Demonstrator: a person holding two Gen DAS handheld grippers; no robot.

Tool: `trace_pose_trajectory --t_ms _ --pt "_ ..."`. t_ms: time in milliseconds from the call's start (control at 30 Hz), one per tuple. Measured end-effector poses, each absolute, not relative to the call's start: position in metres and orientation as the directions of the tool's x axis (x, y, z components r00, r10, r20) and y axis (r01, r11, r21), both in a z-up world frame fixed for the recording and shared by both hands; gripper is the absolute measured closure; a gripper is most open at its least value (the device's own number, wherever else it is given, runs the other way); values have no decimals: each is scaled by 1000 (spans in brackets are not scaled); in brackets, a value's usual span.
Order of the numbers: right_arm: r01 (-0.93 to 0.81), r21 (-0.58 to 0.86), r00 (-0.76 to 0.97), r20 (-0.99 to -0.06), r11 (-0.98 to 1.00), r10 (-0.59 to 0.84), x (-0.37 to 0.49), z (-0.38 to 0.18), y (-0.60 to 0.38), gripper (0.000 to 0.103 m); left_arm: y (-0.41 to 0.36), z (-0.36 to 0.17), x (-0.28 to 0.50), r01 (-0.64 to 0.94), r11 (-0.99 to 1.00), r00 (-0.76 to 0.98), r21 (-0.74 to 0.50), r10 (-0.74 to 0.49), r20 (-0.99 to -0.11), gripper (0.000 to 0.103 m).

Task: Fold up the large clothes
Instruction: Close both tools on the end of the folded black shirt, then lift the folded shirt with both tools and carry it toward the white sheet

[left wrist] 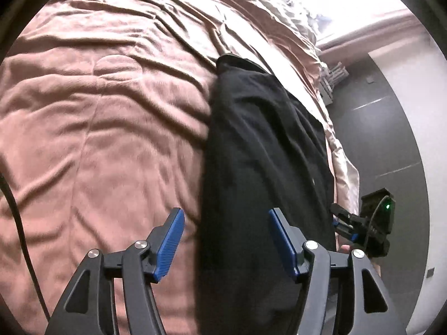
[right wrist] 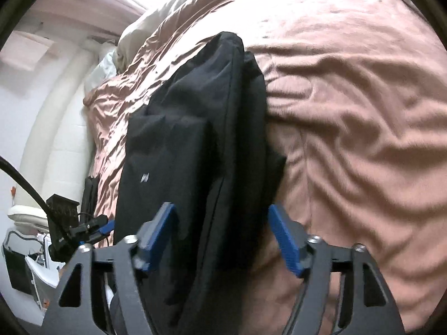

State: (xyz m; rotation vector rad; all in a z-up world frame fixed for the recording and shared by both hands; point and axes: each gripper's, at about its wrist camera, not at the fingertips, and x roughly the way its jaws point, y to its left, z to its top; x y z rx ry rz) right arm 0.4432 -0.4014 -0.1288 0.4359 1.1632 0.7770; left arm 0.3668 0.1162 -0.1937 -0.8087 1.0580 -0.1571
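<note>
One long black fabric garment (left wrist: 259,145) lay folded into a narrow strip on the wrinkled pink-brown bed cover (left wrist: 97,117), close to that cover's edge. Both grippers hovered over the strip's near end — the left gripper (left wrist: 226,240) and the right gripper (right wrist: 220,237) each stood with blue pads spread wide, cloth showing between them but nothing pinched. It looked soft, limp and fairly light, with layers liable to slide apart, so it would likely sag if lifted. The best hold seemed the two near corners — through all layers.
</note>
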Motion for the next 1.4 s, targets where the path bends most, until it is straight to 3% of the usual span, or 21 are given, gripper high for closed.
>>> trace_pose_trajectory --t_ms 400,633,733,833,933,1100,1400 --pt "-331 784 2 -556 525 831 500 -172 -362 30 112 -222 440 -231 677 467 -699 -553 -690 39" --pt "-330 824 -19 -493 460 870 528 -186 -340 30 110 -227 455 -227 684 451 -693 -557 -698 39" --pt "-327 837 -32 -474 439 880 536 -193 -336 44 107 -227 454 -223 701 445 -677 -545 -711 39" --pt "-321 848 -50 -459 420 887 536 -198 -331 68 105 -227 455 -223 706 454 -672 -535 -712 40" --pt "-347 831 -45 -478 435 877 534 -196 -325 76 106 -227 449 -226 701 471 -676 -529 -706 50" --pt "-399 797 -8 -498 453 867 524 -174 -329 82 108 -217 438 -200 682 487 -704 -554 -675 66" --pt "-481 733 91 -504 481 859 480 -128 -335 85 103 -174 407 -132 686 555 -715 -547 -627 71"
